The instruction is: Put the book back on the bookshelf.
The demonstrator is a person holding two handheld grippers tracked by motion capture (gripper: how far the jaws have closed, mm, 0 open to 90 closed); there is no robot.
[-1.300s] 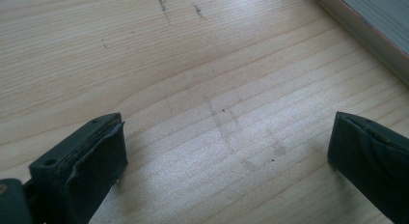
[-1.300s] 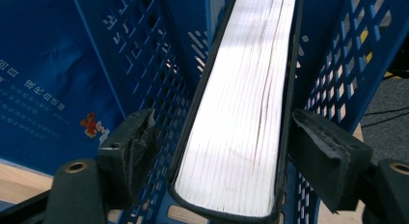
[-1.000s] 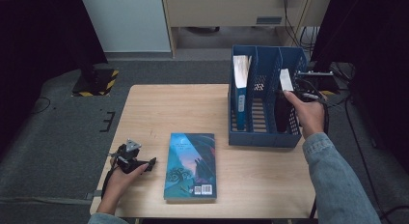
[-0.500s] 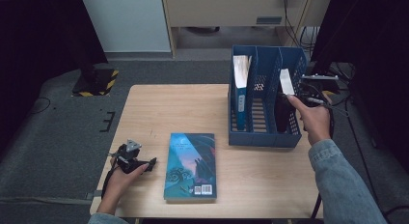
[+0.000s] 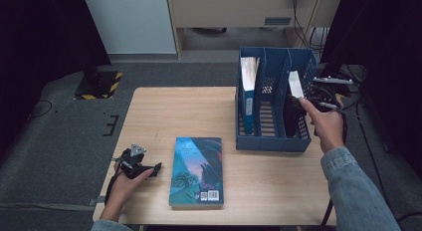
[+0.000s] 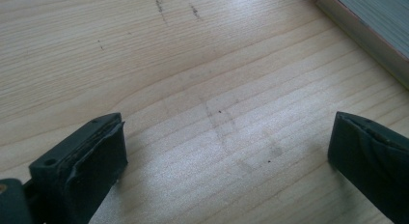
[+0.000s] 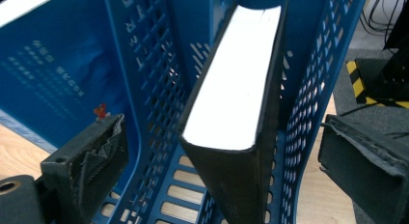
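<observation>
A blue file holder (image 5: 271,141) with three slots stands on the right of the wooden table (image 5: 179,111). A blue book (image 5: 248,91) stands in its left slot and a black book (image 5: 291,111) in its right slot. My right gripper (image 5: 314,95) is at the holder's right side, open. In the right gripper view the black book (image 7: 236,93) stands upright between and beyond the wide-apart jaws, untouched, inside the holder (image 7: 144,79). A teal-covered book (image 5: 196,169) lies flat near the front edge. My left gripper (image 5: 149,169) rests open just left of it, over bare wood (image 6: 212,89), with the book's page edge (image 6: 371,35) at upper right.
The holder's middle slot (image 5: 272,104) holds nothing. Cables (image 5: 348,76) hang off the table's right side. A yellow-and-black striped base (image 5: 97,86) sits on the floor beyond the table's left corner. Bare tabletop stretches across the left and back.
My right hand and gripper have drifted slightly right and toward me, away from the black book. The left gripper and the flat book have not moved.
</observation>
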